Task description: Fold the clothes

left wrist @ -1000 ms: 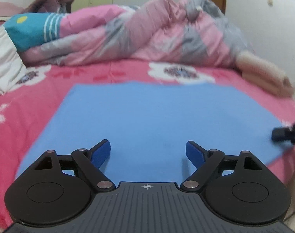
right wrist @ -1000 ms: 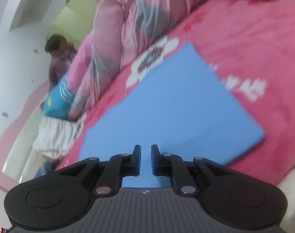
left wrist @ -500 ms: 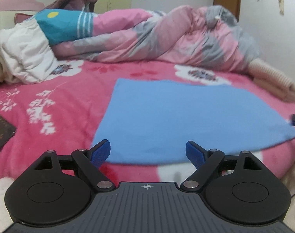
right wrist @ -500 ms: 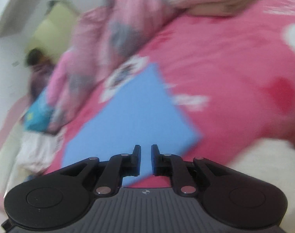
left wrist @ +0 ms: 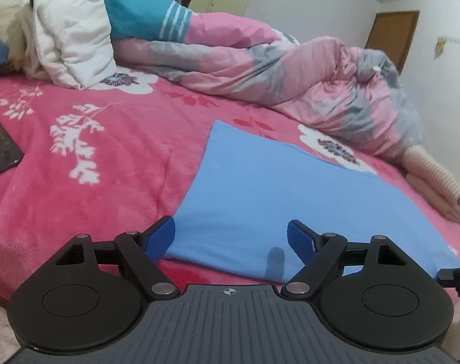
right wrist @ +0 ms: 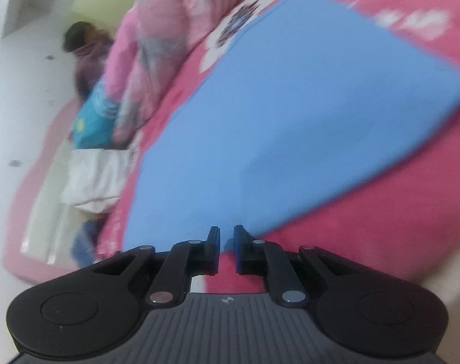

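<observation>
blue cloth flat on the bed

across the frame's middle, the blue cloth (left wrist: 290,200) lies flat on the pink bedspread (left wrist: 108,157). left gripper (left wrist: 231,236) hovers at its lower edge, jaws wide but narrowing, nothing between. right gripper (right wrist: 226,242) is clenched, empty, at the cloth's lower corner.

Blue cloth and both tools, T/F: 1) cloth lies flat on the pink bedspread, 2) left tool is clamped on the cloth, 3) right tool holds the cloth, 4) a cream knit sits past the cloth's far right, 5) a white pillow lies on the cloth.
1) True: the blue cloth lies flat on the pink bedspread.
2) False: the left tool is wide, jaws closing, pads pressing on nothing.
3) False: the right tool is nearly shut with nothing between its pads.
4) True: the cream knit.
5) False: the white pillow lies far off by the rumpled quilt.
</observation>
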{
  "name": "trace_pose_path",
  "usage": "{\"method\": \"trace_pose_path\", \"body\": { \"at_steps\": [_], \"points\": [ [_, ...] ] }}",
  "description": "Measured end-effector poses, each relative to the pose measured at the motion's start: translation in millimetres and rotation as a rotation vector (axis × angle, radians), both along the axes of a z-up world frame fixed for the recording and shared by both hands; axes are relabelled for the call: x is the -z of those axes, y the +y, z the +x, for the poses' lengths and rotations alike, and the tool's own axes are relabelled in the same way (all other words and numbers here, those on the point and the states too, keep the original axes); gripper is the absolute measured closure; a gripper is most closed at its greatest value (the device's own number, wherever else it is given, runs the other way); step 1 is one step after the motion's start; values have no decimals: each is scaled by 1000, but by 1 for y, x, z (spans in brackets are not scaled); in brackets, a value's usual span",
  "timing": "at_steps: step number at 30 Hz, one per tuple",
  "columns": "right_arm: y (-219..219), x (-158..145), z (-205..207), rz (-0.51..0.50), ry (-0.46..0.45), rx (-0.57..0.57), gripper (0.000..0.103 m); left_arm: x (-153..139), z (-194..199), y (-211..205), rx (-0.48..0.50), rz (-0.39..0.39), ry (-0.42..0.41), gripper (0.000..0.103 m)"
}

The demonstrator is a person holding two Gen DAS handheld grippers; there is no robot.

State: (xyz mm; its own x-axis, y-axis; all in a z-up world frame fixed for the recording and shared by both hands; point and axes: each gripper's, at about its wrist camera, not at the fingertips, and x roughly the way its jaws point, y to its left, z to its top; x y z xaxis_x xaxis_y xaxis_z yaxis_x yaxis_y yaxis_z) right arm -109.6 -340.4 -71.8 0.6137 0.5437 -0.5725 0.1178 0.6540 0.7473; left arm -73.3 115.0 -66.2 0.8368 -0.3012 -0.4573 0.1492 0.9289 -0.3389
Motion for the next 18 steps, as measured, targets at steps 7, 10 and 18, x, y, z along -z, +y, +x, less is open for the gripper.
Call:
{"method": "trace_pose_path", "body": {
  "at_steps": [7, 10, 18],
  "points": [
    [76, -19, 44, 74, -109, -189, 91, 4, 7, 14, -13, -93, 24, 19],
    [125, -5, 77, 119, -104, -301, 91, 6, 7, 17, -14, -110, 22, 20],
    [155, 23, 67, 118, 13, -428, 93, 8, 6, 23, 13, -125, 14, 20]
  ]
}}
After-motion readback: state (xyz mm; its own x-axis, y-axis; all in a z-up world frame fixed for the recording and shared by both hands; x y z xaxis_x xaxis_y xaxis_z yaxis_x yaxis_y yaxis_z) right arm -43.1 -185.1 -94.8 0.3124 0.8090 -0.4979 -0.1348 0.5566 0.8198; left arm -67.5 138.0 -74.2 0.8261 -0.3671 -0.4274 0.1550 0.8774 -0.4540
